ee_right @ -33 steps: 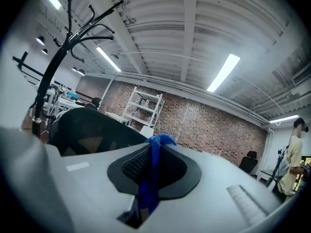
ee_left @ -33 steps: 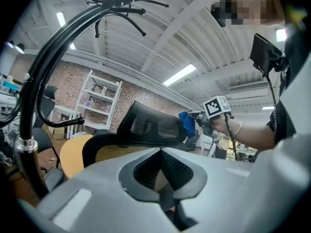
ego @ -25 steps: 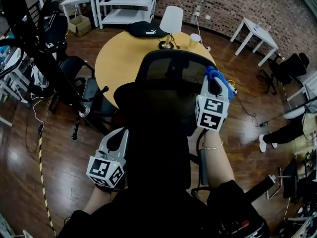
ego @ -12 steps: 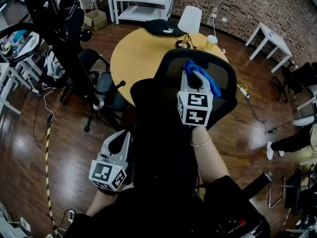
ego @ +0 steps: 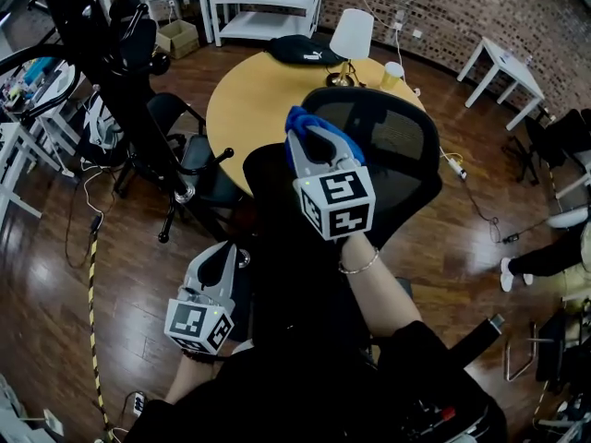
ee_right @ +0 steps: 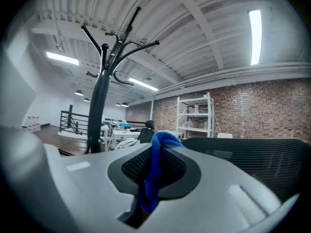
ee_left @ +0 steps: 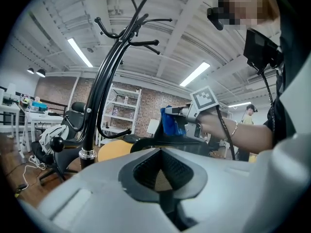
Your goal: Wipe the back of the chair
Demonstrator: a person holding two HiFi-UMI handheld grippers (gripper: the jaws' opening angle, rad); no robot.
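The black mesh chair back (ego: 397,146) stands in front of me in the head view. My right gripper (ego: 309,146) is shut on a blue cloth (ego: 297,121) and sits at the left end of the back's top edge. In the right gripper view the cloth (ee_right: 154,178) hangs between the jaws, with the mesh back (ee_right: 252,154) to the right. My left gripper (ego: 218,264) hangs low on the chair's left, shut with nothing in it. The left gripper view looks up at the right gripper (ee_left: 187,115), the blue cloth (ee_left: 170,123) and the chair's top edge (ee_left: 160,141).
A round yellow table (ego: 259,100) behind the chair carries a white lamp (ego: 351,35), a cup (ego: 394,75) and a black bag (ego: 300,49). A black coat stand (ego: 102,53) and a second black chair (ego: 189,169) stand left. White shelves (ego: 268,7) and a small table (ego: 503,72) line the back.
My right gripper has carried the blue cloth leftwards along the chair back's top edge, from its right side to its left. The left gripper has stayed low.
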